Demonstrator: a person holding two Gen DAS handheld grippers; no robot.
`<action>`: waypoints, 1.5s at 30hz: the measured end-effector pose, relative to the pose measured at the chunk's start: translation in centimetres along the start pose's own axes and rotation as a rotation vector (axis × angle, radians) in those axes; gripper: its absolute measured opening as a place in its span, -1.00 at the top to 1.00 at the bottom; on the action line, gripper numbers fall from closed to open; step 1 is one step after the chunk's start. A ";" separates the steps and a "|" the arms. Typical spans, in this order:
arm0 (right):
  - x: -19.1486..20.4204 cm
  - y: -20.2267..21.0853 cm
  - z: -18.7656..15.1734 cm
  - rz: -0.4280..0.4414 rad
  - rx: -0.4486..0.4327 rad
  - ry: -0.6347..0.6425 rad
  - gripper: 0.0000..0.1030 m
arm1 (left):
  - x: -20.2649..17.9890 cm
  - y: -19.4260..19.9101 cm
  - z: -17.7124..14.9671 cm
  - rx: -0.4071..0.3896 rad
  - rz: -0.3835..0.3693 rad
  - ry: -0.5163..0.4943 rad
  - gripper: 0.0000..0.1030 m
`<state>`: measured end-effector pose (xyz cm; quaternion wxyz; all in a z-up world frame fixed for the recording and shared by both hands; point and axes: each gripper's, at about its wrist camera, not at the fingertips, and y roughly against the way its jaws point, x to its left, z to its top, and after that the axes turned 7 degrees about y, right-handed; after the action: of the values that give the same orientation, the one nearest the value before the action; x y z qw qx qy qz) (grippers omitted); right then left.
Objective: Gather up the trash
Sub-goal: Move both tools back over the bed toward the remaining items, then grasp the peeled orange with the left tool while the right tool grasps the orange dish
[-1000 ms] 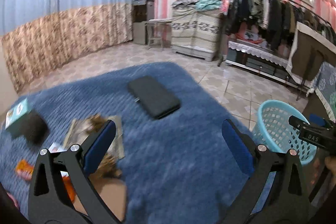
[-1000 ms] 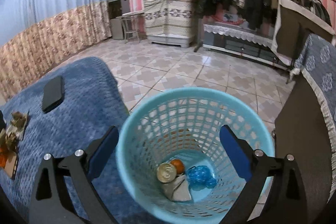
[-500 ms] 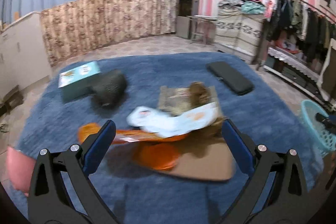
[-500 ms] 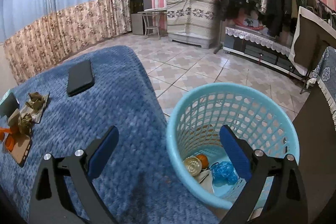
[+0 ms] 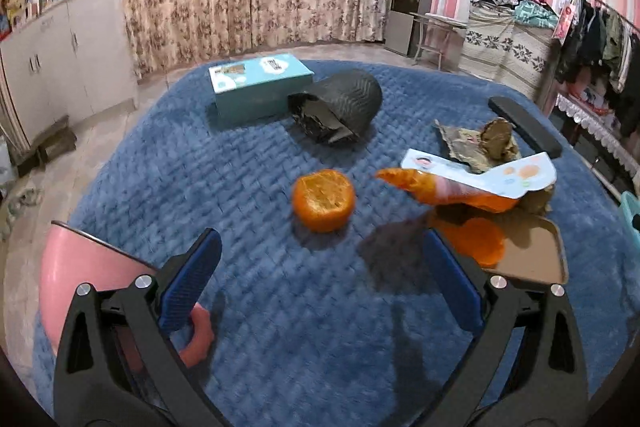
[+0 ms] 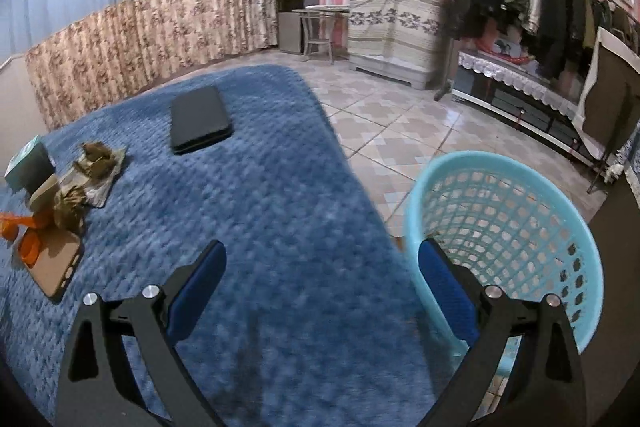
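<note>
On the blue blanket [image 5: 248, 187] lies a half-peeled orange fruit [image 5: 323, 200], just ahead of my open left gripper [image 5: 320, 279], which holds nothing. To its right sit an orange wrapper [image 5: 436, 189], a white-blue card [image 5: 492, 173], orange peel [image 5: 472, 241], brown crumpled leaves [image 5: 486, 143] and a cardboard piece [image 5: 532, 255]. The same pile [image 6: 60, 211] shows at the left of the right wrist view. My right gripper [image 6: 320, 291] is open and empty over the blanket edge, beside the light-blue trash basket [image 6: 516, 219].
A teal box [image 5: 258, 87] and a black crumpled bag [image 5: 340, 111] lie at the back of the blanket. A black flat case [image 6: 198, 123] rests nearer the tiled floor [image 6: 400, 123]. A pink bowl [image 5: 84, 275] sits by my left fingers. Clothes rack [image 6: 540, 3] stands right.
My left gripper swung left across the blanket and now faces the orange fruit and trash pile. My right gripper moved back from above the basket to the blanket edge.
</note>
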<state>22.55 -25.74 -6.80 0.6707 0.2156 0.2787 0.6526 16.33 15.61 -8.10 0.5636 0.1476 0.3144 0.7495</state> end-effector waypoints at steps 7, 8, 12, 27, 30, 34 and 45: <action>4.5 0.1 -0.1 0.078 -0.003 0.049 -0.84 | -0.6 -1.8 1.0 0.017 -0.044 -0.004 -0.72; 5.3 0.2 -0.1 0.079 -0.004 0.069 -0.84 | -0.5 -2.4 1.2 0.032 -0.051 0.002 -0.68; 8.0 0.4 -0.4 0.094 -0.008 0.129 -0.84 | -0.2 -4.8 1.6 0.103 -0.070 0.030 -0.35; 17.4 1.9 -0.8 0.260 0.002 0.193 -0.84 | 0.2 -2.9 0.9 0.065 -0.076 -0.002 0.37; 19.8 2.0 -1.0 0.289 0.004 0.216 -0.84 | 0.5 -1.1 -0.7 0.043 -0.079 -0.016 0.37; 22.8 1.9 -1.1 0.313 0.005 0.245 -0.84 | 1.4 0.0 -2.1 0.024 -0.072 -0.014 0.37; 28.0 1.5 -0.2 0.366 0.017 0.302 -0.57 | 2.1 0.9 -3.2 -0.034 -0.038 -0.006 0.37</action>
<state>21.05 2.22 -8.56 0.4901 0.1681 0.3380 0.7857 13.14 16.48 -10.19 0.5809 0.1341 0.3026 0.7436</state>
